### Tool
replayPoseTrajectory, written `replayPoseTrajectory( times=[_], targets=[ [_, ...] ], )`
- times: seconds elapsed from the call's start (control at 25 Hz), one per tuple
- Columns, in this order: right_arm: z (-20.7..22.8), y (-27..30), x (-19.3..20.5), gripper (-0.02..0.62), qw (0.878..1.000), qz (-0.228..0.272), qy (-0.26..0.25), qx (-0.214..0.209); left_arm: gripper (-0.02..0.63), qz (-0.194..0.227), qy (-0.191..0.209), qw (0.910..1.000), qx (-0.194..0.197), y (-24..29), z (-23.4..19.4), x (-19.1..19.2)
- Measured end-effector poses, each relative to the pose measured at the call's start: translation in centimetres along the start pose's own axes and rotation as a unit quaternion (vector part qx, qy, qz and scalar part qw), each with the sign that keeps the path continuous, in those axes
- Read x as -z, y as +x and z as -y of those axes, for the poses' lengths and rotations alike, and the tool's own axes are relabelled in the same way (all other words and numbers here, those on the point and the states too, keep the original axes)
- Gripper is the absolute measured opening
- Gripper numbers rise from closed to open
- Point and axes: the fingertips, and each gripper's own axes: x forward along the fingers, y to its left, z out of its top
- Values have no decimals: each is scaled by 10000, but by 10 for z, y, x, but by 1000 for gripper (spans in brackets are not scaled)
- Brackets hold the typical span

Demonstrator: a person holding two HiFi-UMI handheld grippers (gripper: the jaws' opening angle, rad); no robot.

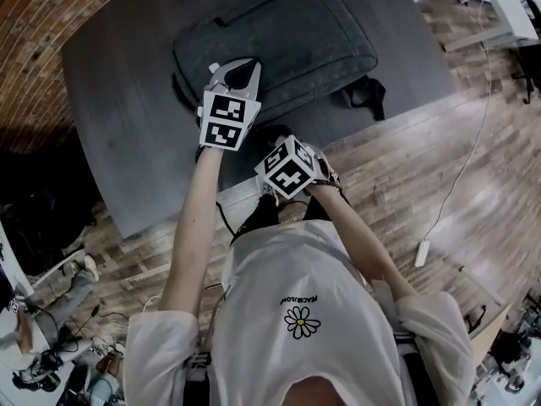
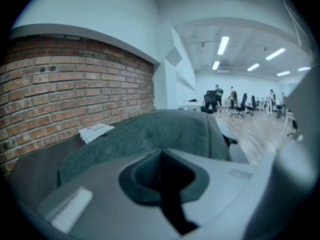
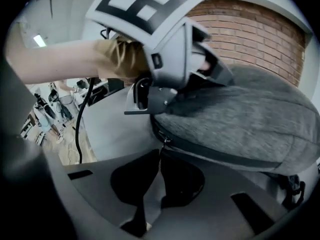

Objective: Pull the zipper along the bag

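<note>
Sliding the barely spread right claw onto the zipper pull just ahead, keep the pressed-together left claw on the bag.

We see a dark grey fabric bag lying flat on the grey worktop. Its dark zipper runs along the side seam, with the small metal pull near a corner.

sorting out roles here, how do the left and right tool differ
The left tool has jaws shut and rests on the bag's top face; the right tool has jaws slightly apart, aimed at the zipper pull on the bag's side. The left tool reaches farther over the table than the right tool. Both carry marker cubes.
</note>
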Motion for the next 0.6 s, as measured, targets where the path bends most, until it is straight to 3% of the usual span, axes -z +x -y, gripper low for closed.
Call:
replayPoseTrajectory(
  times=[0.36,0.48,0.6],
  targets=[
    [-5,8,-6,3,9997,-20,-226,-47,-2,167,-108,9994,283,-11,-5,-6],
    [-3,3,-4,3,9995,-56,-316,-73,0,393,-16,9986,-342,-47,-42,-8],
    [-1,0,-3,2,9993,-61,-350,-116,8,150,-148,9979,-608,-78,-78,13]
  ],
)
